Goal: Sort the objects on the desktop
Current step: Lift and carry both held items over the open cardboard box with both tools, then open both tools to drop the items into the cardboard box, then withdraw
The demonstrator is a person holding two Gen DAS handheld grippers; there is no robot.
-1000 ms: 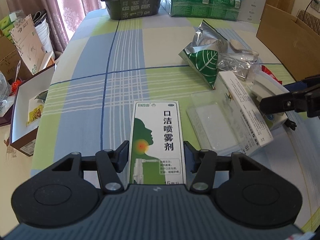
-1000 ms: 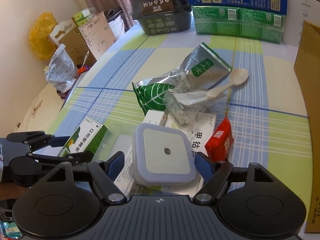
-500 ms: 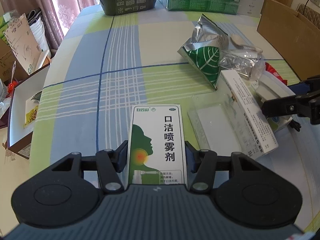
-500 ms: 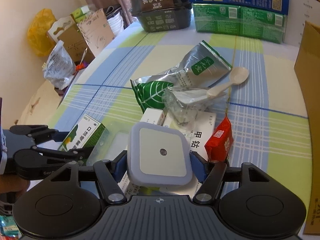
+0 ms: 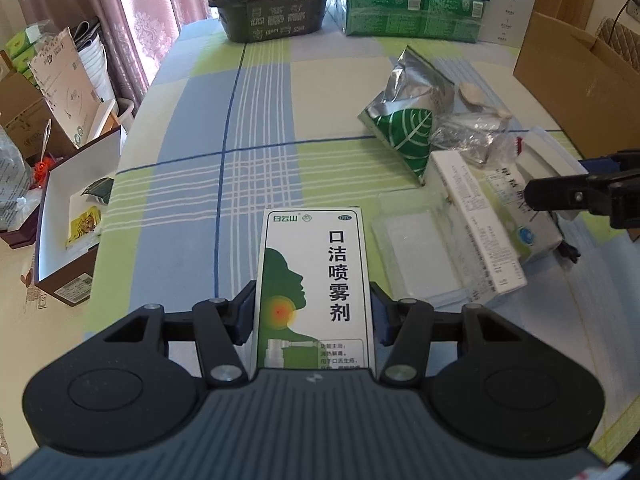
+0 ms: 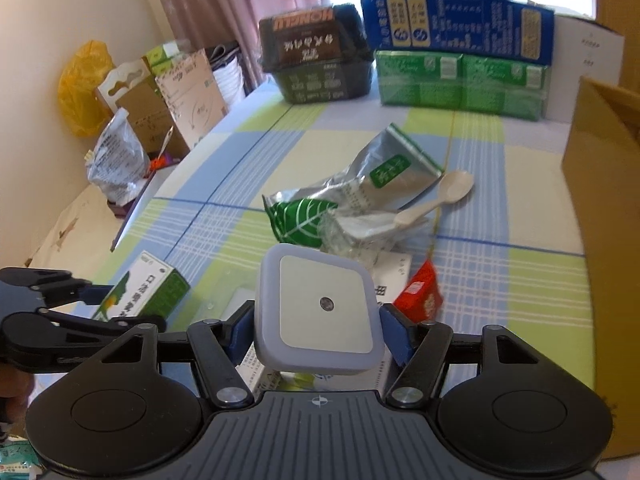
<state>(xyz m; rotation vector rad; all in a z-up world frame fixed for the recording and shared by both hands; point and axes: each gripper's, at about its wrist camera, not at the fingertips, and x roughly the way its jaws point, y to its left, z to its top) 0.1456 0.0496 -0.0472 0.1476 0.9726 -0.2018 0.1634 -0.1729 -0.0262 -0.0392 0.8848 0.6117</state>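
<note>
Both grippers have something right now. The left gripper [image 5: 312,312] points steeply down at the checked tablecloth [image 5: 208,128], pads squeezed on the long sides of the green-and-white spray box [image 5: 314,284], which sticks straight out toward 12 o'clock. In the right wrist view that same box sits at about 8 o'clock, with a bit of the person's hand just visible at the left edge.

The right gripper [image 6: 316,330] is tilted down too, not quite as steep. Its jaws have just been closing, and the square white night light [image 6: 318,314] is clamped between the blue pads, face up. The silver-green pouch [image 6: 360,188] and plastic spoon [image 6: 436,198] lie beyond it around 12 to 1 o'clock, with a small red packet [image 6: 418,300] just right of the light.
</note>
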